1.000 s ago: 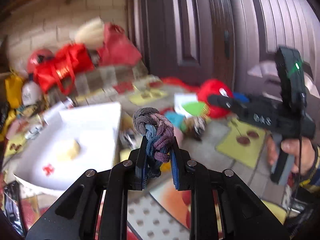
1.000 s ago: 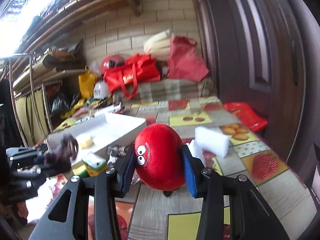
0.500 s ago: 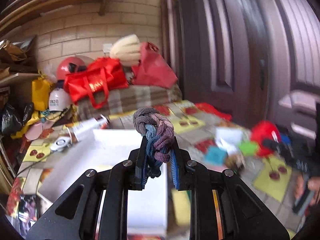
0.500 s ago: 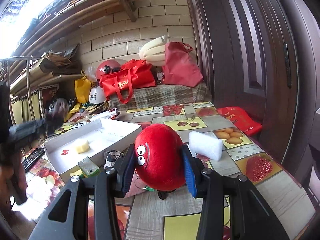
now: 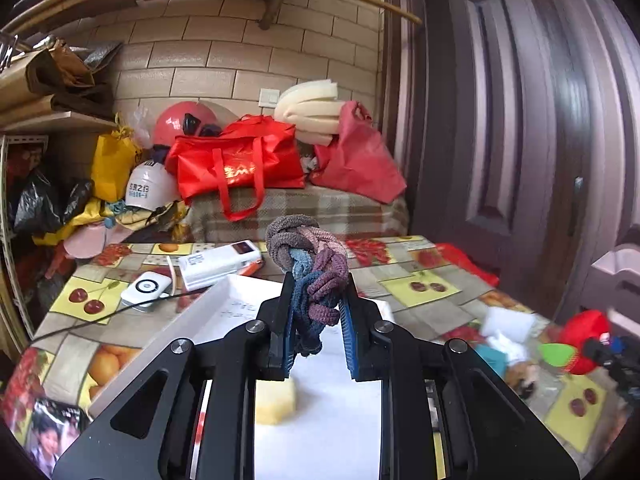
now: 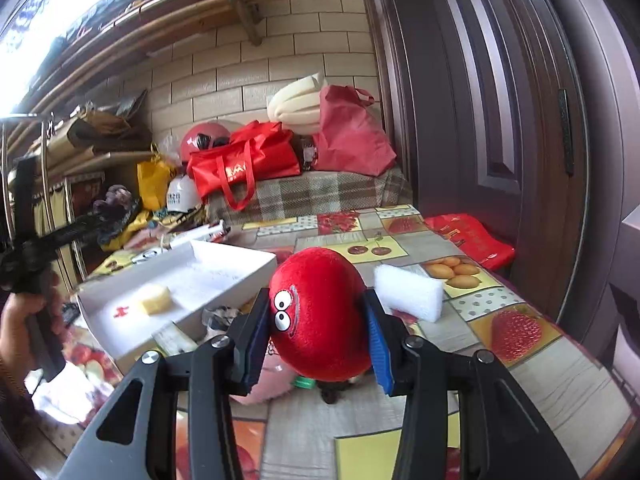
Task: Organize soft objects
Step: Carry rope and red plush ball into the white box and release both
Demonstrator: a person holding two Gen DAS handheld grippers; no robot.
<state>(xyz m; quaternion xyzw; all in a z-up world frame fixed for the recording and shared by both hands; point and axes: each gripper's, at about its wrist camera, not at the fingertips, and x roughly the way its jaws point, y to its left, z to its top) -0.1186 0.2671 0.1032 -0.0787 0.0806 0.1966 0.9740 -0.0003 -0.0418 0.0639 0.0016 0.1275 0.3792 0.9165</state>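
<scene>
My left gripper (image 5: pixel 316 336) is shut on a braided bundle of purple, mauve and blue hair ties (image 5: pixel 308 264), held above the white box (image 5: pixel 224 312). A yellow sponge piece (image 5: pixel 276 400) lies inside that box. In the right wrist view my right gripper (image 6: pixel 316 332) is shut on a red plush toy (image 6: pixel 320 312) with cartoon eyes, just above the table. The left gripper (image 6: pixel 108 212) shows there at far left, held by a hand (image 6: pixel 20 328), with the hair ties (image 6: pixel 114 198) at its tip. The red plush (image 5: pixel 584 344) also appears at the right edge of the left wrist view.
A white foam block (image 6: pixel 408 292) lies on the fruit-patterned tablecloth (image 6: pixel 520 332) right of the plush. A white power bank (image 5: pixel 220 264) and a small white device (image 5: pixel 146 290) lie behind the box. Red bags (image 5: pixel 236 160) and helmets pile at the back. A dark door (image 6: pixel 500 120) stands on the right.
My left gripper has swung left and risen with the hair ties, from facing the right gripper to hanging over the white box. The right gripper and plush have stayed put.
</scene>
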